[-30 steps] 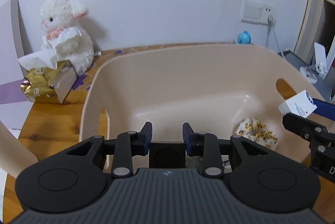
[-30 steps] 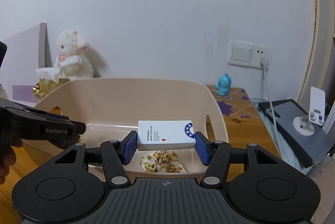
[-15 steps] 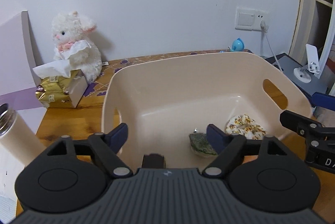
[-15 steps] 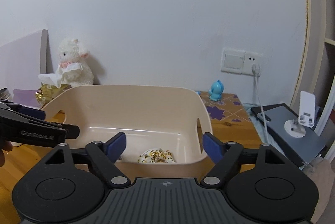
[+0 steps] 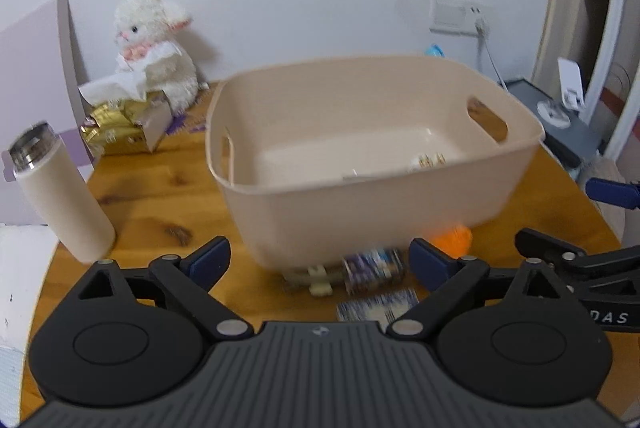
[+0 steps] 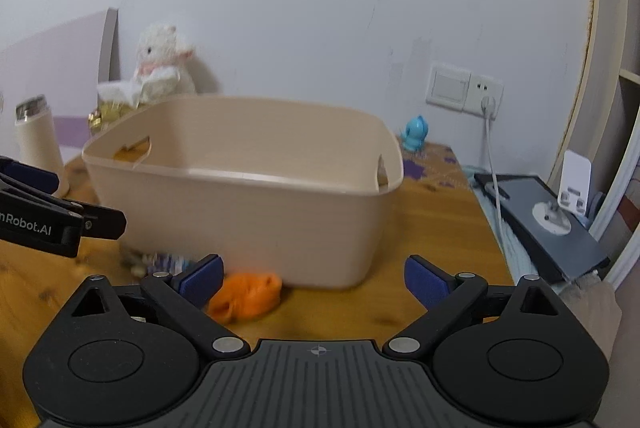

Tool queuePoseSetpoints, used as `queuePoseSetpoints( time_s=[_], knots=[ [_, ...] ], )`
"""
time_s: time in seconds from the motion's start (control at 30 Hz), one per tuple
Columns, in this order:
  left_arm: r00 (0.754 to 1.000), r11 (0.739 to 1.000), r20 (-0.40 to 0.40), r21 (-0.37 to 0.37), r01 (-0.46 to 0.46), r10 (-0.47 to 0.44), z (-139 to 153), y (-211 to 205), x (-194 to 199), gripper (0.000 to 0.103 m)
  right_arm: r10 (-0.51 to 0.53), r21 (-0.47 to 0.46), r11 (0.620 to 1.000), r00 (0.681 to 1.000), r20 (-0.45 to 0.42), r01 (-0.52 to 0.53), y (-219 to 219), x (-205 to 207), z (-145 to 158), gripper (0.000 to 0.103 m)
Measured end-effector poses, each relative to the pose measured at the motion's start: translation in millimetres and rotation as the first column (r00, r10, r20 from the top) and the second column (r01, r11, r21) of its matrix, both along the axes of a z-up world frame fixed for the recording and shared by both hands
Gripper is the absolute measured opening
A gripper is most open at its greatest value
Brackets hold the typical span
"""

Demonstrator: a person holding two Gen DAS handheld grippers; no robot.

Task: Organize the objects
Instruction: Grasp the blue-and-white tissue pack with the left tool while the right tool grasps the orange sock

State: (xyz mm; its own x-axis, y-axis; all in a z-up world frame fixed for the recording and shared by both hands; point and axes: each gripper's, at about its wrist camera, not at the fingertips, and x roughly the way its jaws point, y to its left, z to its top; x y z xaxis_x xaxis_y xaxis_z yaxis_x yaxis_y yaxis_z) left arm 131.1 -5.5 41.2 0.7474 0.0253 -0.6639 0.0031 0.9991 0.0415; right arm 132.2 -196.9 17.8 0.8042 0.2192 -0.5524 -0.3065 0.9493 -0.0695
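Small items [image 5: 372, 270] in front of bin [image 5: 360, 220] too blurred to ID; bin contents mostly hidden behind its wall; right tongs [image 5: 600, 228] cut off by frame edge.

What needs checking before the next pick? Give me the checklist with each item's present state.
1. Left tool open and holding nothing: ok.
2. Right tool open and holding nothing: ok.
3. Orange item on the table, outside the bin and close to the right tool: ok as next target.
4. Small packets in front of the bin, reachable by the left tool: ok, though too blurred to identify.
5. Bin has room for more: ok, much of its floor is bare.
6. Bottle upright and clear of the left tool's path: ok.
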Motion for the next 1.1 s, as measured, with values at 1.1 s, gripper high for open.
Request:
queuePoseSetpoints(
  time_s=[1.1],
  knots=[
    [0.974, 0.988, -0.226, -0.153, -0.039, 0.003, -72, -5, 21, 0.098, -0.01, -0.064, 0.998, 0.989, -0.151, 0.0, 1, 13, -65, 0.103]
  ],
)
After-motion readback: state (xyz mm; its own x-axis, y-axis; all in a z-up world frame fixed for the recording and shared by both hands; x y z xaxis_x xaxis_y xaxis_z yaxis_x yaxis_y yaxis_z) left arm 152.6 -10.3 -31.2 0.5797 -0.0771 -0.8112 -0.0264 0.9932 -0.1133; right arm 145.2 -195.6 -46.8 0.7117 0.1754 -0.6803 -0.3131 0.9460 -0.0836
